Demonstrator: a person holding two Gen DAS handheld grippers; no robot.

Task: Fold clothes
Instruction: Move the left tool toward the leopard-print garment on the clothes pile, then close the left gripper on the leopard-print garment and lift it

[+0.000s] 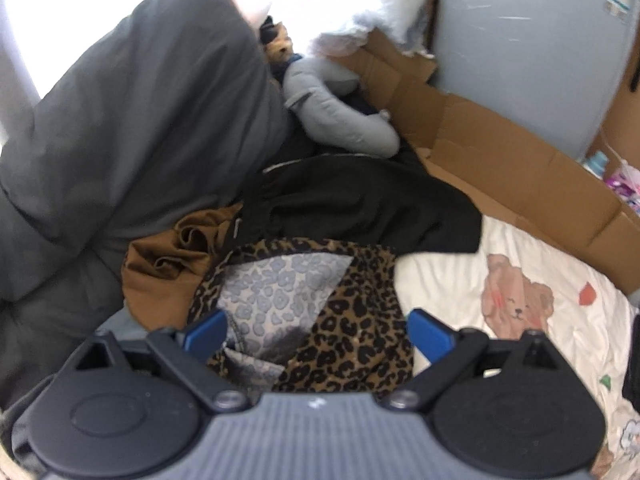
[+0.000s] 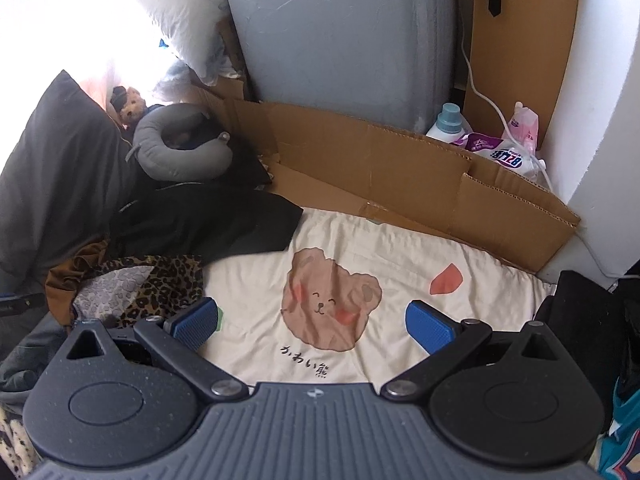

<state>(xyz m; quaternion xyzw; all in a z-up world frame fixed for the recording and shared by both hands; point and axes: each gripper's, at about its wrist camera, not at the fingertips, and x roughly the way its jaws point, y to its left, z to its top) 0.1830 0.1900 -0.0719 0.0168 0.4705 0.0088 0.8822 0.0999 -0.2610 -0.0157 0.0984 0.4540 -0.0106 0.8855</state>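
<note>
I am holding my left gripper [image 1: 317, 330] wide open over the leopard print garment [image 1: 340, 304], my right gripper [image 2: 313, 322] hanging open and empty above the bear blanket [image 2: 400, 240]

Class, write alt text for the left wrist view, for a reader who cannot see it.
The open left gripper hovers over a crumpled leopard-print garment on a bed. Behind it lie a brown garment and a black garment, beside a dark grey pillow. To the right is a cream sheet with a bear print, edged by flattened cardboard.
</note>
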